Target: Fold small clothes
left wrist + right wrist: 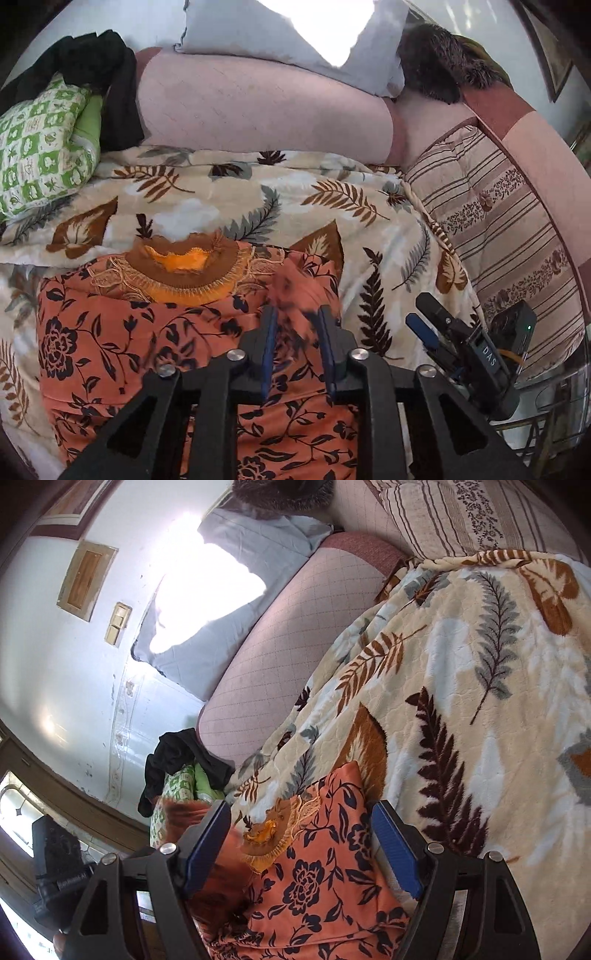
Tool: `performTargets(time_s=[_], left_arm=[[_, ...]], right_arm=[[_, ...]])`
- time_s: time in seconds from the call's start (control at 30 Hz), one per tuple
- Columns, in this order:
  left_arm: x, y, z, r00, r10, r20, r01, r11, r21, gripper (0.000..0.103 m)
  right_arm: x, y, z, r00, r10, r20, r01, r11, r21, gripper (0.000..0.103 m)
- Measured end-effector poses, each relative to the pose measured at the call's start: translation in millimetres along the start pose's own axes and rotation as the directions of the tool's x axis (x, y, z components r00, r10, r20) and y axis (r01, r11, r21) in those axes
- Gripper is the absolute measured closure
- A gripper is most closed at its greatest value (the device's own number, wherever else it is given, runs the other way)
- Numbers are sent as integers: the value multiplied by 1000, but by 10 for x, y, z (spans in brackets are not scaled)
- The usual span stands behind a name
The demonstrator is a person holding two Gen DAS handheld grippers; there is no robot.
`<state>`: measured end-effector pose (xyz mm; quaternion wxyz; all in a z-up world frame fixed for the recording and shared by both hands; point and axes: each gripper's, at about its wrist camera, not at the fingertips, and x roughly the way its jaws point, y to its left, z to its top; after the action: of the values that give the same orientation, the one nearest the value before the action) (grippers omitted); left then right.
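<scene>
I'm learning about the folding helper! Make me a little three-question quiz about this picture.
1. True or false: the orange flowered top lies on the leaf-print blanket.
2. Which gripper has a blurred piece of the orange cloth between its fingers? A) left gripper B) right gripper
3. Fill in: the black clothes sit on top of a green and white ______.

Key:
1. True.
2. A. The cloth sits between the left gripper's parted fingers; the right gripper's wide-open fingers hover over the top without pinching it.
3. Pillow.
</scene>
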<state>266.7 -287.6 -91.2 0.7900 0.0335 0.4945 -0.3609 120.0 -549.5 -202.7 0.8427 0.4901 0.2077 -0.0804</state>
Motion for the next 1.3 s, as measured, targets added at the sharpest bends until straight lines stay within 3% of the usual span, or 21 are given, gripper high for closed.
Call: performTargets(time_s=[0.03,0.13,0.23,0.3,0.37,0.47,0.6,0.67,0.8,0.9,0.93,1.03,1.13,1.23,1.3], left_arm=[[-90,52,-21,999,12,32,-12,1000,-6,54],[-350,485,-35,986,57,155,-40,993,-115,38],[-506,1005,-238,964,192,182,-146,960,-238,38],[-501,1384,-473,940,309,146,-250,913,-321,38],[-430,1690,-744,919,382,95,-320,865,-387,38],[-267,2026,-1130,912,407,40,-344,816,-465,38],[-265,2289,-1457,894,443,63,-333,752,-569,38],[-252,2347,-1506,886,457,78,-330,740,-586,38],[-171,2394,-1445,881,466,86,-341,750,-567,38],[-90,2438,-1402,878,469,91,-340,747,-571,38],[-62,2437,-1390,876,474,90,-347,748,-566,38],[-10,2448,-1376,869,488,79,-368,746,-555,38],[13,2510,-1372,872,486,56,-371,731,-572,38],[-13,2529,-1394,867,496,38,-382,712,-589,38],[-52,2489,-1392,848,528,39,-413,706,-576,38]], right_arm=[[10,-11,-3,1000,1,-8,-1,1000,3,21],[58,-30,-19,1000,6,-30,-5,1000,19,21],[144,2,-64,998,-3,-67,3,1000,7,21],[248,25,-118,994,1,-110,-2,1000,-4,21],[385,28,-182,987,7,-159,-9,1000,-8,21],[603,-25,-266,975,21,-223,-20,1000,9,21],[799,-21,-318,971,0,-241,-12,999,-50,21],[849,-12,-309,973,0,-232,-17,997,-73,22],[957,19,-331,971,-2,-240,-24,994,-107,22],[1086,87,-442,963,-51,-265,6,986,-169,23],[1120,107,-479,959,-62,-276,10,982,-186,28],[1204,156,-598,932,-154,-329,72,966,-248,85],[1133,240,-668,927,-171,-333,75,956,-282,90],[851,398,-608,947,-139,-290,50,954,-295,91],[685,481,-576,956,-144,-257,52,942,-332,92]])
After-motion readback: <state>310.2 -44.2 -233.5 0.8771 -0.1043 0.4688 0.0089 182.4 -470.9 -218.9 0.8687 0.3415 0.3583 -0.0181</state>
